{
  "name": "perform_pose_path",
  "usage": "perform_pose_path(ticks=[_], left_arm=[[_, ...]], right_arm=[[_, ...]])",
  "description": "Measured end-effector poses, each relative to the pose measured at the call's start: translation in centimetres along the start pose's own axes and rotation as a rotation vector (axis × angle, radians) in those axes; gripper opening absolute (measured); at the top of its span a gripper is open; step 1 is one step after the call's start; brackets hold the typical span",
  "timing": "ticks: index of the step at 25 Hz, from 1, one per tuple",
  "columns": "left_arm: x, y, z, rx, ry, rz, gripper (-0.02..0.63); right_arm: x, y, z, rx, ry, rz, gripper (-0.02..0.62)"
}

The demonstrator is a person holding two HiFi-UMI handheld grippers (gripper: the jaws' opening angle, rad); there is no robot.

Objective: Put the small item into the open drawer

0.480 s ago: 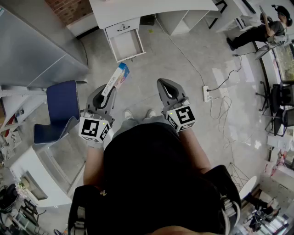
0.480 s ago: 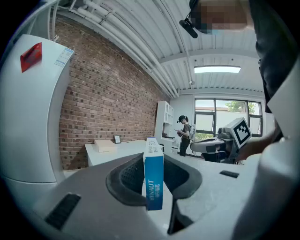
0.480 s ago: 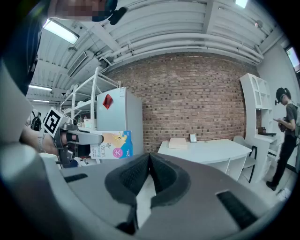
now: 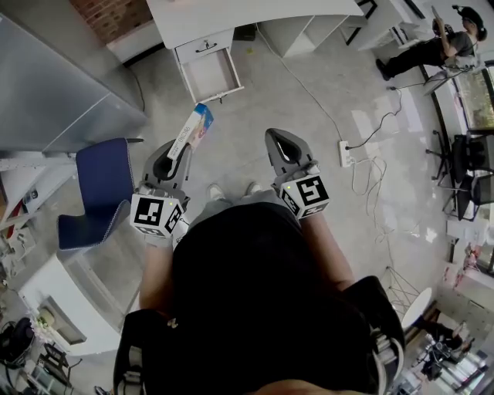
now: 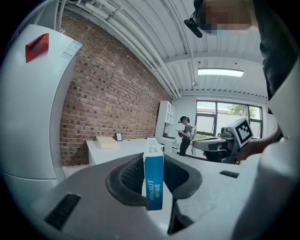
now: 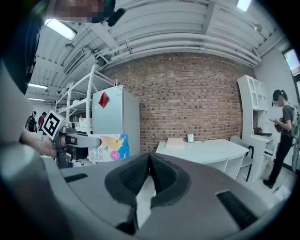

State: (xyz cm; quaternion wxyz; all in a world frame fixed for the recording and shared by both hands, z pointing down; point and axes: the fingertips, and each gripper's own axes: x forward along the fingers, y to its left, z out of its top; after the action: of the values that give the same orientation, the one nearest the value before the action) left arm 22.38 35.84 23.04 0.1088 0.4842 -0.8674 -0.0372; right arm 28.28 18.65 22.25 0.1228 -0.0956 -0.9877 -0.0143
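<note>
The left hand-held gripper (image 4: 176,151) has its two jaws closed on a small flat cardboard box, blue and white with a cartoon picture on one face (image 4: 194,127). In the left gripper view the dark pads press on the two broad faces of the box. The box stands on its narrow edge between them, and most of it reaches out past the jaw tips. The box is in the air above the grey floor (image 4: 262,100), not resting on anything.

The right hand-held gripper (image 4: 282,142) is beside the left one, at about the same height. In the right gripper view its jaws are together, their tips touch, and nothing is between them.

The open white drawer (image 4: 207,74) is ahead of both grippers, pulled out from the front of the white worktop (image 4: 247,11). Its inside looks bare. The box points in the direction of this drawer but is well apart from it, with a stretch of floor between them.

At the person's left a dark blue chair (image 4: 104,185) stands near the left hand-held gripper. A white power strip with its cable (image 4: 344,156) lies on the floor at the right. Another person (image 4: 428,52) is far at the right, near the upper corner of the head view. In the right gripper view a red brick wall (image 6: 187,98) is behind the worktop.
</note>
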Motion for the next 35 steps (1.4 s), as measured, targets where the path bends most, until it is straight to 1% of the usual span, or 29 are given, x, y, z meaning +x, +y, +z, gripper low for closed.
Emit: perform_pose_path(ticks=[5,10,15,22,26,31,35], left_arm=[[0.1,2.0,-1.0,0.0,0.035,0.004,0.081],[2.2,3.8,-1.7,-0.015,0.061,0.003,0.081],[7.1,5.6,-1.1,0.023,0.09,-0.01,0.081],[16.4,9.1,0.6,0.066,0.153,-0.052,0.081],[21.4,11.0,0.3,0.09,0.23,-0.081,0.081],[27.6,12.3,-1.6,0.155,0.36,-0.103,0.081],[31.3,12.3,-3.5,0.202,0.453,-0.176,0.081]], right_arm=[[1.1,-0.4,-0.5,0.034,0.004,-0.023,0.011],[2.8,-2.6,-1.2,0.072,0.01,-0.053,0.011],[6.6,-6.3,-1.6,0.106,0.007,-0.056,0.011],[12.6,-13.5,-1.1,0.136,0.037,-0.077,0.011],[15.2,-17.1,-1.1,0.163,0.054,-0.097,0.011],[17.4,-20.9,-1.7,0.195,0.074,-0.112,0.011],[18.2,-22.6,-3.0,0.238,0.1,-0.144,0.011]])
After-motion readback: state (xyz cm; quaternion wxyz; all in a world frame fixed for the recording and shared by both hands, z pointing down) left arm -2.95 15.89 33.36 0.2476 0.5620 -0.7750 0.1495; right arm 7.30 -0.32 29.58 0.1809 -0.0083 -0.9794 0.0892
